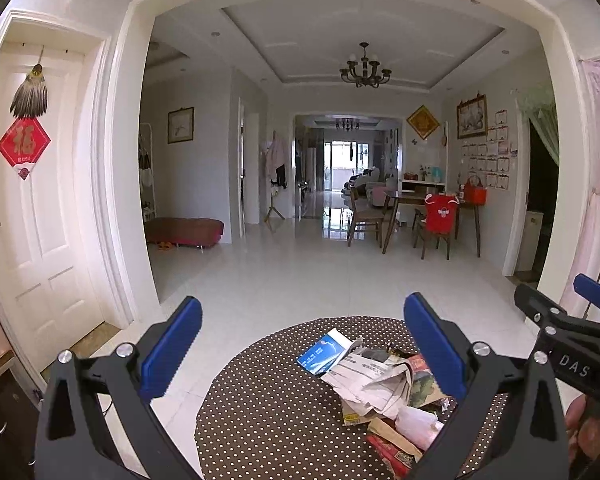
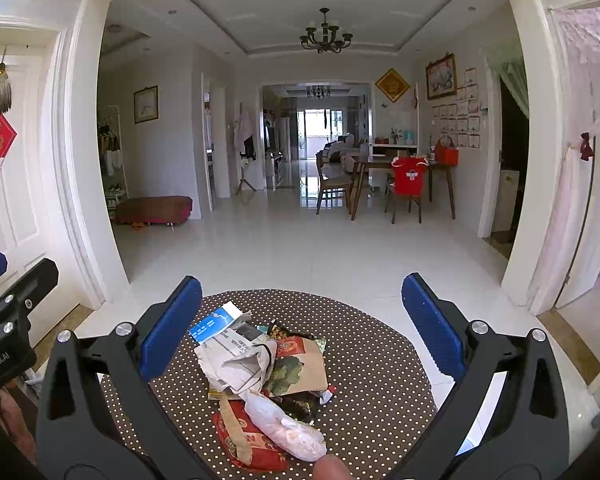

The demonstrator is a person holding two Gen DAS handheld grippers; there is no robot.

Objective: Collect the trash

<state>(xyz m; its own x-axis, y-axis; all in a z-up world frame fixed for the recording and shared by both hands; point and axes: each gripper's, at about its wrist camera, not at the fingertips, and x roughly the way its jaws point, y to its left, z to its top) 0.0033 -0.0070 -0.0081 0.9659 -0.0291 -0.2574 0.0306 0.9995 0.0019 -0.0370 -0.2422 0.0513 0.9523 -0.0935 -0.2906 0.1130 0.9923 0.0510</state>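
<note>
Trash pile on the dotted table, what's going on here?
A person holds a pair of tongs in each hand over a round polka-dot table. Left tongs and right tongs are both open and empty, above the table and not touching the trash. The trash pile sits untouched: crumpled newspaper, a blue-and-white carton, a red packet and a clear plastic bag. Nothing collected yet.

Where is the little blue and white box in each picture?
Left wrist view: the blue and white box lies low in the middle, at the trash pile's far left edge.
Right wrist view: the box sits left of centre, beside the left finger.
Shared landmark: the polka-dot table.
</note>
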